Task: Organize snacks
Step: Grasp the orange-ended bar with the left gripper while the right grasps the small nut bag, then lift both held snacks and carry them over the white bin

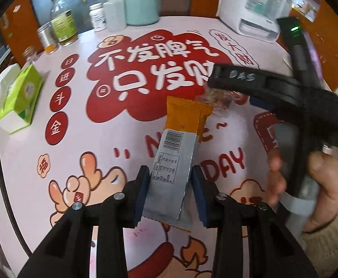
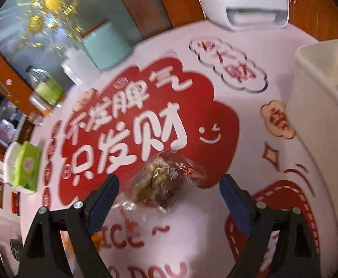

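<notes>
Down on the counter (image 1: 60, 162), over its pink cover printed with red clouds and white characters, the left gripper (image 1: 170, 192) has its jaws clamped on the grey end of an orange-and-grey snack bar (image 1: 180, 139), which sticks out forward from between the blue pads with its barcode side up and its orange end toward the big red cloud. Just past that orange end lies a clear-wrapped snack (image 2: 166, 180) full of brownish pieces with a bit of red foil, resting on the edge of the red cloud. The right gripper (image 2: 169, 199) hangs over it with its jaws wide apart, the packet sitting between the two blue pads but touched by neither as far as I can see. From the left side the right gripper appears as a blurred black bar crossing above that packet, with a hand (image 1: 317, 185) and a cream knitted sleeve (image 1: 330, 231) behind it. Along the far edge stand a pale blue canister (image 1: 142, 7), a white bottle (image 1: 114, 11), a small pill bottle (image 1: 98, 16), a tall glass bottle with a green label (image 1: 63, 20) and a glass jar (image 1: 47, 37). A green tissue box (image 1: 22, 97) lies near the left rim, well apart from the snacks. A white appliance (image 1: 256, 4) stands at the back right, and a white bin (image 2: 319, 88) stands at the right with something red inside it.
</notes>
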The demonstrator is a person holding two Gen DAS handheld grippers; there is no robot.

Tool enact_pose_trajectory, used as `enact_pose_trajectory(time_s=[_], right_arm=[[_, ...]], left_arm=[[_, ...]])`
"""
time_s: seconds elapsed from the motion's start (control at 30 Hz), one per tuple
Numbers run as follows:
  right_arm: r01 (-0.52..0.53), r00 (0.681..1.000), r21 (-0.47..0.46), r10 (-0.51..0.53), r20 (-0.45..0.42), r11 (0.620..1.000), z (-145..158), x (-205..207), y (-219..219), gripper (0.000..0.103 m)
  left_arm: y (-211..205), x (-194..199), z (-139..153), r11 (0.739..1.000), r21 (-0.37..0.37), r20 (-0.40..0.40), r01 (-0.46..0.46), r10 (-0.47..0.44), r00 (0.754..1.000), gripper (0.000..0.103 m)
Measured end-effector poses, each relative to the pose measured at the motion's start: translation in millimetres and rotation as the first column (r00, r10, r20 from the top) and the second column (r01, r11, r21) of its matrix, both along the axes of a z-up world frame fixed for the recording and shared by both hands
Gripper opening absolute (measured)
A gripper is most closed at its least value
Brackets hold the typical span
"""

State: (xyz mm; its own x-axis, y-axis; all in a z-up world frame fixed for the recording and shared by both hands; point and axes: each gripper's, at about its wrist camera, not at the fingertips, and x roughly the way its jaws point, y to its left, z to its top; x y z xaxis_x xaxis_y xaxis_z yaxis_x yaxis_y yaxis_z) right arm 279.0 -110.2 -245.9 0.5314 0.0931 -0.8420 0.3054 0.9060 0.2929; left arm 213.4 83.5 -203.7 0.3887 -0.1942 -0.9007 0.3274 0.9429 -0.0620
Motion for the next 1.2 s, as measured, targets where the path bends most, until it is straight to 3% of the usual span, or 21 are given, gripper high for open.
enact_pose_trajectory(time_s=[0.17, 0.2, 0.3, 0.33, 0.53, 0.73, 1.03, 1.2], right_arm=[[-0.009, 1.0, -0.118, 0.006, -0.023, 0.993, -5.0, 11.9, 18.3, 0.084], [-0.023, 1.0, -0.153, 0.02, -0.022, 0.988, -4.7, 12.6, 23.8, 0.078], [-0.083, 0.997, -0.187, 0.082, -0.015, 0.979, -1.0, 11.8, 37.4, 0.041], [-0.096, 0.995, -0.201, 0.094, -0.022, 0.975, -1.5, 11.8, 40.5, 0.037], [-0.118, 0.993, -0.153, 0.115, -0.03, 0.981, 1.2, -6.0, 38.6, 0.036], [-0.127, 0.992, -0.165, 0.128, -0.005, 0.978, 18.3, -35.2, 32.9, 0.036], [-0.138, 0.989, -0.179, 0.146, 0.035, 0.974, 60.5, -107.4, 4.7, 0.036], [-0.12, 0.988, -0.212, 0.138, 0.073, 0.97, 89.2, -149.8, -19.1, 0.036]], left_arm=[[12.4, 9.0, -1.0, 0.999, -0.008, 0.001, -0.044, 0.044, 0.999, 0.036], [14.3, 10.4, -0.6, 0.999, -0.011, 0.001, -0.053, 0.053, 0.999, 0.036], [20.3, 14.0, 1.4, 0.996, -0.026, 0.004, -0.088, 0.088, 0.996, 0.036], [22.1, 14.8, 2.3, 0.995, -0.029, 0.006, -0.099, 0.099, 0.995, 0.036], [26.7, 16.2, 8.3, 0.99, -0.037, 0.012, -0.136, 0.137, 0.991, 0.036], [20.6, 9.0, 21.3, 0.99, -0.045, 0.032, -0.13, 0.132, 0.991, 0.036], [-6.1, -24.2, 51.1, 0.996, -0.056, 0.061, -0.07, 0.074, 0.995, 0.036], [-39.0, -48.9, 76.9, 0.999, -0.046, 0.104, 0.006, -0.001, 0.995, 0.036]])
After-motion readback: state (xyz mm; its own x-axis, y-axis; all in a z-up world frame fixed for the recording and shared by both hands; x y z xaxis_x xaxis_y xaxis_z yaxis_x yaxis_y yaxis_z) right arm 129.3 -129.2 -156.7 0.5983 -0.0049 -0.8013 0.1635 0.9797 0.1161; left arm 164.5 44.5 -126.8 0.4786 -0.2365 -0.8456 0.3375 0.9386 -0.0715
